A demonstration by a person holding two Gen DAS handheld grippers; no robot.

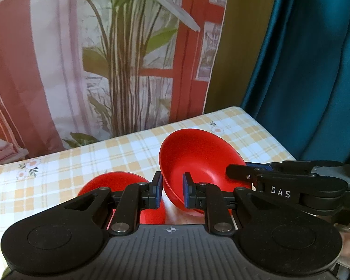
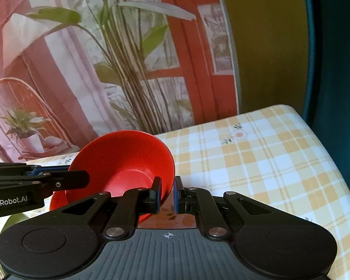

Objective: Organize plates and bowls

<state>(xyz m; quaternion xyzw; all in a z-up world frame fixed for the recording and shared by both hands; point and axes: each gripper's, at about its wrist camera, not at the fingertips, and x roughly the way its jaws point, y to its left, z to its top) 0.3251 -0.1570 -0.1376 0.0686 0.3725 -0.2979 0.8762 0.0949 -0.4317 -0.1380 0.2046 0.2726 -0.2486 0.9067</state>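
A red bowl (image 1: pixel 198 156) is held tilted above the checked tablecloth (image 1: pixel 105 154). My left gripper (image 1: pixel 172 190) is shut on its near-left rim. My right gripper (image 2: pixel 167 194) is shut on the opposite rim of the same red bowl (image 2: pixel 126 156); it also shows in the left wrist view (image 1: pixel 242 173), reaching in from the right. In the right wrist view the left gripper (image 2: pixel 81 178) reaches in from the left. A second red dish (image 1: pixel 116 182) lies on the table, below and left of the held bowl, partly hidden by my left fingers.
The table's yellow-and-white checked cloth (image 2: pixel 256 163) runs to the right edge. A printed backdrop with plants and a red window (image 1: pixel 105 58) hangs behind the table. A teal curtain (image 1: pixel 303 70) hangs at the right. A brown wooden patch (image 2: pixel 175 219) shows under the right gripper.
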